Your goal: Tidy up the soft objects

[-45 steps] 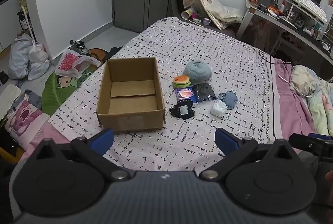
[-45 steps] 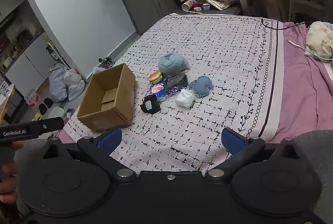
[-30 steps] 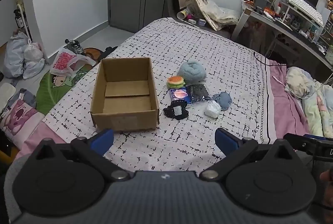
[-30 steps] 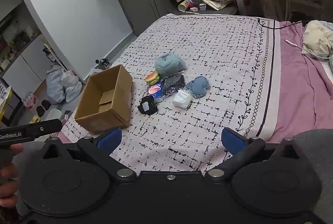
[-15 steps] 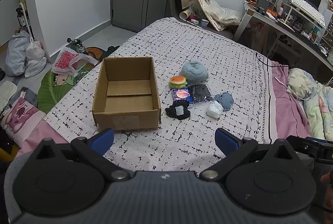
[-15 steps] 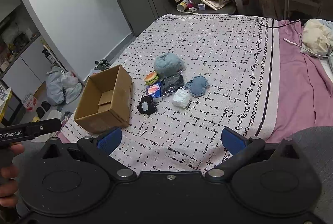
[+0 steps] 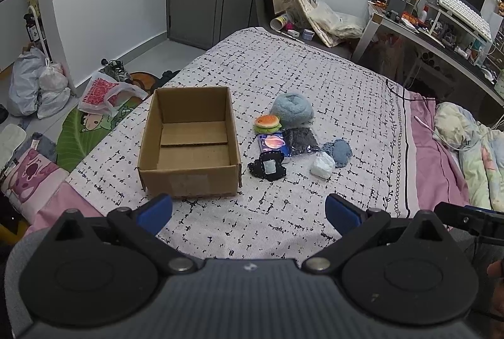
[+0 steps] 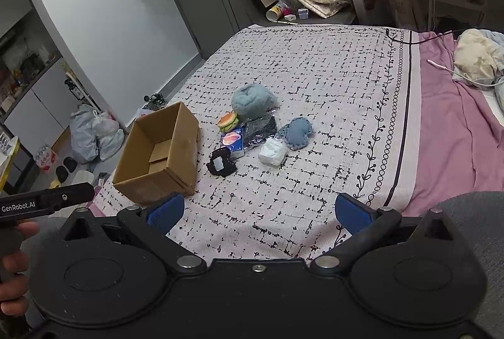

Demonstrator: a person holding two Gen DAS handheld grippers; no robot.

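Left wrist view: the left gripper (image 7: 249, 213) gapes wide, holding nothing — as does the right gripper (image 8: 258, 213). At frame center the soft objects (image 7: 294, 137) cluster on the bed (image 7: 346, 93), just right of an open cardboard box (image 7: 189, 178).

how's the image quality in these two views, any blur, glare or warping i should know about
Left wrist view: sharp, evenly lit, strong fisheye bending at the walls and desk; the cardboard box and burger plush read clearly between the open left gripper fingers. Right wrist view: also sharp, same barrel warp, dark corners; slight sheen on the plastic-wrapped dark item; right gripper open.
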